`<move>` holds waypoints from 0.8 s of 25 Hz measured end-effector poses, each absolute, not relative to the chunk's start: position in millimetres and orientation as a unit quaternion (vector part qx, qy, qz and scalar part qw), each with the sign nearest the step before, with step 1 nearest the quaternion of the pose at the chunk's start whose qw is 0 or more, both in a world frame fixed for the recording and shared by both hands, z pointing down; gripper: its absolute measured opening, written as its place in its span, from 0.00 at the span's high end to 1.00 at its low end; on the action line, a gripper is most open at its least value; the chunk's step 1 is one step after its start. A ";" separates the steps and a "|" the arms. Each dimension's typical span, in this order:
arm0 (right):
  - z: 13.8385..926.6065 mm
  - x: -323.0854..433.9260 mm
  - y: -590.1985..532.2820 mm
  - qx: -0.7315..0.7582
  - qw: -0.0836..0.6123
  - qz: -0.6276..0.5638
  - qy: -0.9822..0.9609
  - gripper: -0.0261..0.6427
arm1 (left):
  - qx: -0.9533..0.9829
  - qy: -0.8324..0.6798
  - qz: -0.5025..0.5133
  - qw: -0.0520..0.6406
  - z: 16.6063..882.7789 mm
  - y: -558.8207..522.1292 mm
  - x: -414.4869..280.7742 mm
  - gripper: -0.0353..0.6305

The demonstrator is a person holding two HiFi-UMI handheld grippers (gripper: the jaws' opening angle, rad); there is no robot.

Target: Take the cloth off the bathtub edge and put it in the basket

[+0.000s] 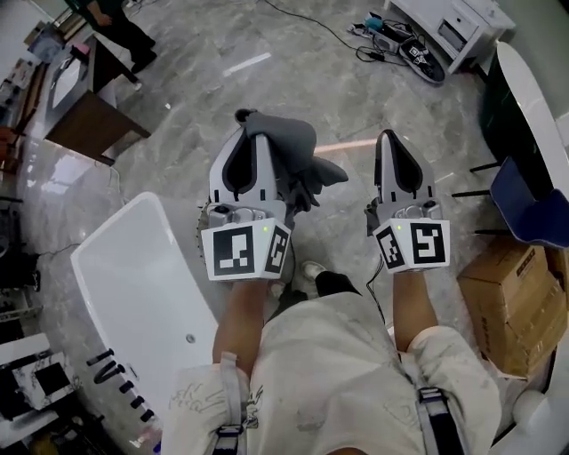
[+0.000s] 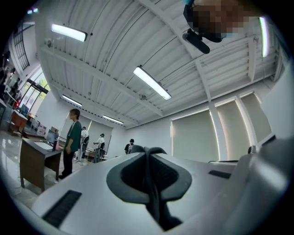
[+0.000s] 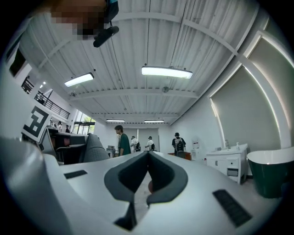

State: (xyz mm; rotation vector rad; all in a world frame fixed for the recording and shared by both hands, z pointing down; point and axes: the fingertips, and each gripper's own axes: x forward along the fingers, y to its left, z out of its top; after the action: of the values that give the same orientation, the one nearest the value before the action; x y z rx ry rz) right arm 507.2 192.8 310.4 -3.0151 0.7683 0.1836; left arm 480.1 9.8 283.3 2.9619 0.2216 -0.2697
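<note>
The grey cloth [image 1: 289, 147] hangs bunched over the tip of my left gripper [image 1: 253, 120] and droops toward the right. That gripper is shut on it. In the left gripper view a dark strip of the cloth [image 2: 152, 188] runs down the seam between the closed jaws of the left gripper [image 2: 148, 150]. My right gripper [image 1: 396, 135] is level with the left one, a little apart from the cloth, with its jaws shut and nothing held. In the right gripper view, the right gripper [image 3: 148, 153] has its tips meeting. The white bathtub [image 1: 133, 293] lies at the lower left. No basket is in view.
A cardboard box [image 1: 516, 302] and a blue chair [image 1: 524, 209] stand at the right, beside a dark green tub [image 3: 271, 172]. A brown desk [image 1: 89, 107] with a person [image 1: 116, 27] by it is at the upper left. Cables and a white cabinet [image 1: 453, 27] are at the far right.
</note>
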 end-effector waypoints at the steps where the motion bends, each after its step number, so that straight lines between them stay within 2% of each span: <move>1: 310.5 507.8 175.4 -0.963 0.013 0.059 0.263 0.98 | 0.991 0.056 -0.088 0.078 285.4 -6.9 474.4 0.93; 11: 318.9 483.6 8.0 -0.909 0.018 0.048 0.413 0.98 | 0.991 -0.106 -0.054 0.068 316.6 -154.8 398.4 0.93; 20: 338.4 465.7 -69.0 -0.876 0.025 0.028 0.481 0.98 | 0.981 -0.182 0.016 0.063 384.3 -211.7 349.4 0.93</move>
State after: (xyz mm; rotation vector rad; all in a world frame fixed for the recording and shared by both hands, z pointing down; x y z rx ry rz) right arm 465.7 -69.0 338.4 -2.7095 1.4866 0.0864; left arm 349.4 -211.7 384.3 2.9650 -0.5486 0.0479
